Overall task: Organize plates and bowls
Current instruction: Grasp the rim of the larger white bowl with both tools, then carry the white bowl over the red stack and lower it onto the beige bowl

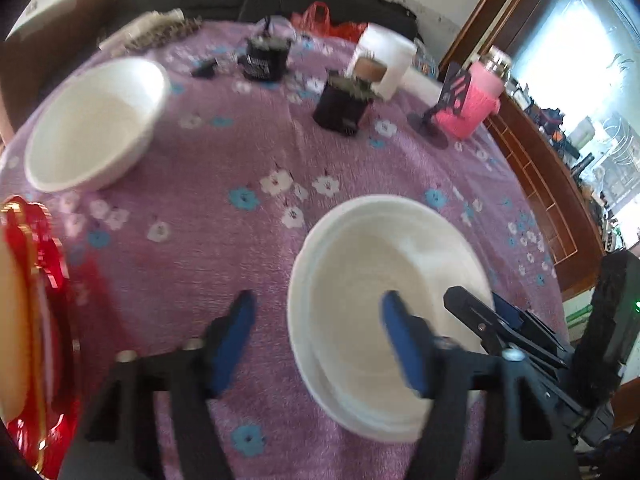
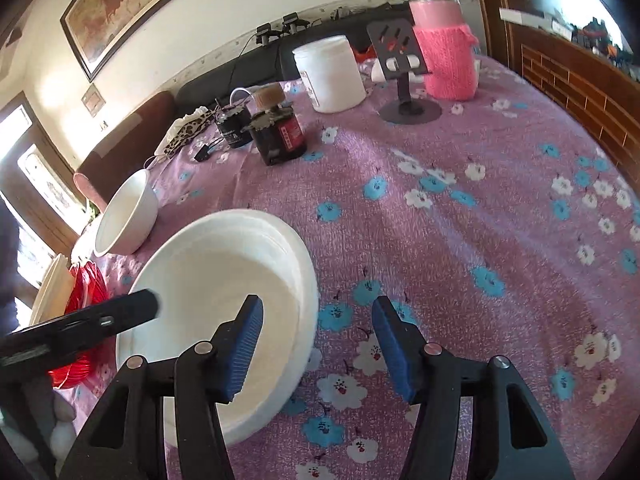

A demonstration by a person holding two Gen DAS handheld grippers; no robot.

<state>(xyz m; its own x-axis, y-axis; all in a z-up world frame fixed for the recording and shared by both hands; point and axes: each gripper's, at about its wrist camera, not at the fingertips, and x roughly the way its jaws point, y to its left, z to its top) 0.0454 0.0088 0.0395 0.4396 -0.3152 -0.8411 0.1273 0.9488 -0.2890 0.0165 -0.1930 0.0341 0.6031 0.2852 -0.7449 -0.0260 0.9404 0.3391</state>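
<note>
A stack of white plates (image 1: 360, 304) lies on the purple flowered tablecloth (image 1: 240, 160); it also shows in the right wrist view (image 2: 208, 280). My left gripper (image 1: 316, 340) is open, its right finger over the plates and its left finger over the cloth. My right gripper (image 2: 316, 344) is open and empty, straddling the right rim of the stack. A white bowl (image 1: 96, 124) stands at the far left, seen also in the right wrist view (image 2: 128, 216). A red dish holding a cream plate (image 1: 24, 320) sits at the left edge.
At the back stand two dark jars (image 2: 280, 132), a white tub (image 2: 332, 76), a phone stand (image 2: 404, 80) and a pink-sleeved bottle (image 2: 444, 40). A wooden cabinet (image 1: 540, 184) borders the table on the right.
</note>
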